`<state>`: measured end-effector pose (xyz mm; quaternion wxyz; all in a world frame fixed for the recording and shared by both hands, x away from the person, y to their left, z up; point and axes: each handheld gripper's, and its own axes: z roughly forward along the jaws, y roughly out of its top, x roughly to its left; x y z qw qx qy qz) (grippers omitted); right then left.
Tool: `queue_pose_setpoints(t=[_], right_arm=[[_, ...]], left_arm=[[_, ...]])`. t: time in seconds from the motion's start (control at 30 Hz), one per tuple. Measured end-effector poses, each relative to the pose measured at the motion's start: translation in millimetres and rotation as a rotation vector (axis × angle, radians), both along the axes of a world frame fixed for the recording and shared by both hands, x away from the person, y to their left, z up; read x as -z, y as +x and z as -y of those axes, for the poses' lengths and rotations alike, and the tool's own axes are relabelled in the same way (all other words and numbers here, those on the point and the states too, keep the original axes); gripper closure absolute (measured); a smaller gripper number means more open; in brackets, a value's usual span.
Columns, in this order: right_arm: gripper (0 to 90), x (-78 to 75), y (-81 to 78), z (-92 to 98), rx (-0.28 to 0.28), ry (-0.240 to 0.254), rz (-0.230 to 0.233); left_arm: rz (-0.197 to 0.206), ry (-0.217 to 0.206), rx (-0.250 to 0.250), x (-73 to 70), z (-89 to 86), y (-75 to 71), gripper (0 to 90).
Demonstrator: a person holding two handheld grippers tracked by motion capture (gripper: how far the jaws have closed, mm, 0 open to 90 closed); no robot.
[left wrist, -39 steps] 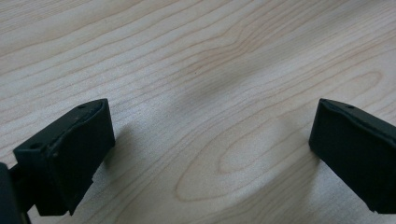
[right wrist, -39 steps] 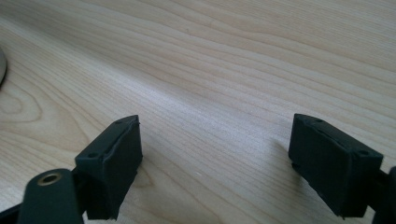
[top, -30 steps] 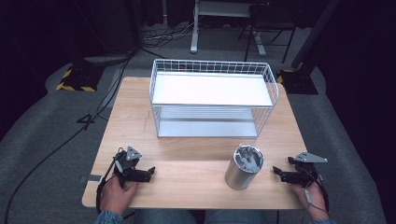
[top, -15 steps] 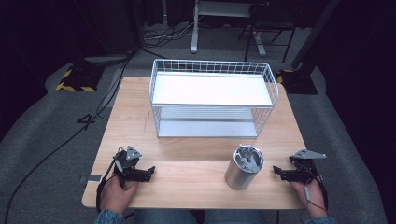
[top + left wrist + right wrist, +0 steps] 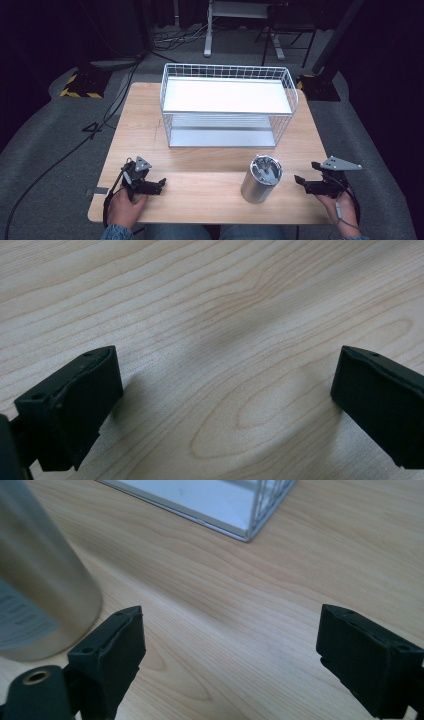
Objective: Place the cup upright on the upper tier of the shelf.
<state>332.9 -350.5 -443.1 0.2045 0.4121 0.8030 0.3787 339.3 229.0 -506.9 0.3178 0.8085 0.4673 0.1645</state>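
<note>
1. Right gripper (image 5: 300, 181) sits at the lower right of the high view, held in the person's hand, jaws pointing left toward the steel cup (image 5: 260, 178) and stopping short of it.
2. Its jaws have just been opening and now stand spread, nothing between them; in the right gripper view (image 5: 230, 645) only bare wood lies in the gap.
3. The steel cup stands upright on the table (image 5: 200, 165), lower centre-right of the high view, in front of the wire basket (image 5: 227, 107) and apart from it.
4. In the right gripper view the cup (image 5: 37, 575) rises at the left edge of the frame, just beside the left-hand jaw — touching or not, I cannot tell.
5. The basket's corner (image 5: 250, 515) shows at the top of that same view, well beyond the jaws.
6. Left gripper (image 5: 159, 184) rests low at the lower left of the high view, pointing right, well apart from the cup.
7. Its jaws are spread wide too — in the left gripper view (image 5: 227, 395) nothing but wood grain lies between them.
8. The white wire basket stands in the upper middle of the table, two levels, both shelves bare.
</note>
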Motion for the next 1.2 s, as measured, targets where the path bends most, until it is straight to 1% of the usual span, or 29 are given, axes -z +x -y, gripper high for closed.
queue_pose_setpoints(t=[0.03, 0.1, 0.13, 0.17, 0.27, 0.3, 0.37, 0.43, 0.47, 0.53, 0.57, 0.6, 0.67, 0.7, 0.73, 0.83, 0.9, 0.93, 0.97, 1.0, 1.03, 1.13, 1.2], right_arm=[[12.9, -6.7, -2.8, -4.0, -0.021, -0.001, 0.009], [13.0, -12.4, -5.7, -7.8, -0.036, 0.005, 0.023], [13.0, -12.4, -5.7, -7.8, -0.036, 0.005, 0.023], [13.0, -17.1, -8.1, -11.7, -0.049, 0.016, 0.027], [13.0, -21.5, -10.6, -15.7, -0.064, 0.018, 0.030], [12.9, -25.8, -13.4, -19.3, -0.081, 0.025, 0.030], [13.0, -27.9, -14.7, -21.0, -0.091, 0.030, 0.031], [12.9, -35.4, -20.3, -25.1, -0.111, 0.043, 0.041], [12.9, -35.4, -20.3, -25.1, -0.111, 0.043, 0.041], [12.9, -43.6, -26.5, -29.1, -0.134, 0.055, 0.050], [12.9, -43.6, -26.5, -29.1, -0.134, 0.055, 0.050], [12.9, -46.1, -28.4, -30.4, -0.147, 0.073, 0.046], [13.0, -51.3, -32.2, -31.9, -0.166, 0.124, 0.037], [12.9, -55.2, -36.2, -35.1, -0.181, 0.133, 0.048], [12.9, -55.2, -36.2, -35.1, -0.181, 0.133, 0.048], [12.9, -59.0, -41.1, -41.6, -0.212, 0.110, 0.057], [12.7, -62.7, -45.3, -46.9, -0.245, 0.130, 0.070], [12.7, -62.7, -45.3, -46.9, -0.245, 0.130, 0.070], [12.6, -64.9, -47.9, -51.1, -0.265, 0.133, 0.078], [12.6, -64.9, -47.9, -51.1, -0.265, 0.133, 0.078], [12.5, -65.7, -49.4, -55.8, -0.291, 0.134, 0.082], [12.4, -65.7, -50.1, -60.2, -0.306, 0.135, 0.078], [12.4, -63.5, -48.8, -66.7, -0.324, 0.142, 0.069]], left_arm=[[0.000, 0.000, 0.000, 0.0, 0.0, 0.0, 0.6], [0.000, 0.000, 0.000, 0.0, 0.0, 0.0, 0.6], [0.000, 0.000, 0.000, 0.0, 0.0, 0.0, 0.6], [-0.001, 0.000, 0.000, -0.1, 0.0, -0.1, 0.6], [0.000, 0.000, 0.000, 0.0, 0.0, 0.0, 0.6], [-0.001, 0.000, 0.000, -0.1, 0.0, -0.1, 0.6], [-0.001, 0.000, 0.000, 0.0, 0.0, -0.1, 0.6], [0.000, 0.000, 0.000, 0.0, 0.0, 0.0, 0.6], [0.000, 0.000, 0.000, 0.0, 0.0, 0.0, 0.6], [-0.001, 0.000, 0.000, 0.0, 0.0, -0.1, 0.6], [-0.001, 0.000, 0.000, 0.0, 0.0, -0.1, 0.6], [0.000, 0.000, 0.000, 0.0, 0.0, 0.0, 0.6], [0.000, 0.000, 0.000, 0.0, -0.1, 0.0, 0.6], [0.000, 0.000, 0.000, 0.0, 0.0, 0.0, 0.6], [0.000, 0.000, 0.000, 0.0, 0.0, 0.0, 0.6], [0.000, 0.000, 0.000, 0.0, 0.0, 0.0, 0.6], [0.000, 0.001, 0.001, 0.0, -0.1, 0.0, 0.6], [0.000, 0.001, 0.001, 0.0, -0.1, 0.0, 0.6], [0.000, 0.000, 0.000, 0.0, -0.1, 0.0, 0.6], [0.000, 0.000, 0.000, 0.0, -0.1, 0.0, 0.7], [0.000, 0.000, 0.000, 0.0, -0.1, 0.0, 0.6], [-0.001, 0.000, 0.000, 0.0, 0.0, -0.1, 0.6], [-0.001, 0.000, 0.000, 0.0, 0.0, -0.1, 0.6]])
